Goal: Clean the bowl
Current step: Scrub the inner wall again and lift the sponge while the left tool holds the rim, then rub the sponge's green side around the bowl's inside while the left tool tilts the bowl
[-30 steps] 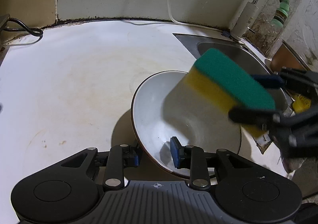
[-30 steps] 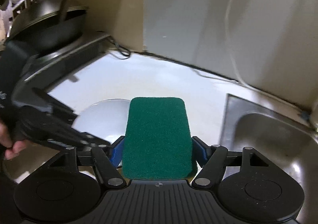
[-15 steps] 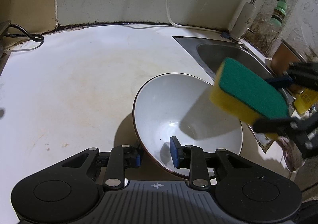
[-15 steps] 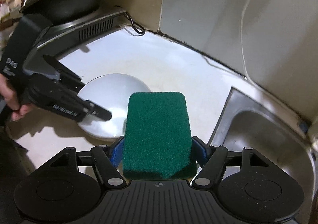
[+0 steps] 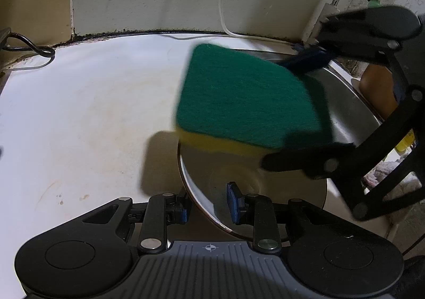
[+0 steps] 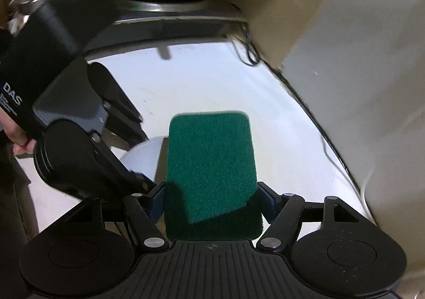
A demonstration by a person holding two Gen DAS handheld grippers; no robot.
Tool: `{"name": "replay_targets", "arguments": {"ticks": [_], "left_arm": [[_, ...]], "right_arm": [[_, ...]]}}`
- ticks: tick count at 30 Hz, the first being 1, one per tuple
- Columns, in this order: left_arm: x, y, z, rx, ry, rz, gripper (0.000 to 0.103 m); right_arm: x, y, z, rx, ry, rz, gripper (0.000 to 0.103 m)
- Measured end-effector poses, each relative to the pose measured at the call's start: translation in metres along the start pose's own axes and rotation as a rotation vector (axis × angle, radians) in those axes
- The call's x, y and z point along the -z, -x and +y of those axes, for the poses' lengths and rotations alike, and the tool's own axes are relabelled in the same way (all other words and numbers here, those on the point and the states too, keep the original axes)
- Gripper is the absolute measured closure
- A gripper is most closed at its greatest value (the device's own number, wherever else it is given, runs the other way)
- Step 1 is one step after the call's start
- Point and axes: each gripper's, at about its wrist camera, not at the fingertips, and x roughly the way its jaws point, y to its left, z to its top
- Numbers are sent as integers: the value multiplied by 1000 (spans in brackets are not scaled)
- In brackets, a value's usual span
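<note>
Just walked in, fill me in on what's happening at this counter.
A person is washing up with two handheld grippers. The left gripper clamps the rim of a white bowl, holding it tilted above the white countertop next to the steel sink. The right gripper is shut on a green-and-yellow sponge, poised over the bowl's far rim with its yellow side facing down. Whether it touches the bowl is unclear.

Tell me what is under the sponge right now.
Under the sponge, clamped in the right gripper, lies the white bowl, its rim pinched by the left gripper. The sponge covers the bowl's far side, so contact can't be judged.
</note>
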Motion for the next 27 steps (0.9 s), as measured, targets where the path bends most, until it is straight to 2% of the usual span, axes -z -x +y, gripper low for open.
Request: {"name": "replay_targets", "arguments": {"ticks": [5, 12, 17, 19, 25, 27], "left_arm": [[0, -1, -1, -1, -4, -1, 73], [0, -1, -2, -4, -6, 0, 73], [0, -1, -2, -7, -12, 1, 73], [1, -1, -2, -8, -12, 2, 73], [1, 0, -5, -7, -17, 6, 72], [1, 1, -6, -7, -16, 6, 72]], "right_arm": [[-1, -7, -2, 22, 7, 26, 33], [16, 2, -19, 51, -73, 65, 33], [30, 19, -23, 11, -168, 74, 32], [38, 25, -21, -3, -217, 63, 32], [54, 33, -13, 89, -319, -34, 32], [56, 35, -11, 93, -343, -58, 32]]}}
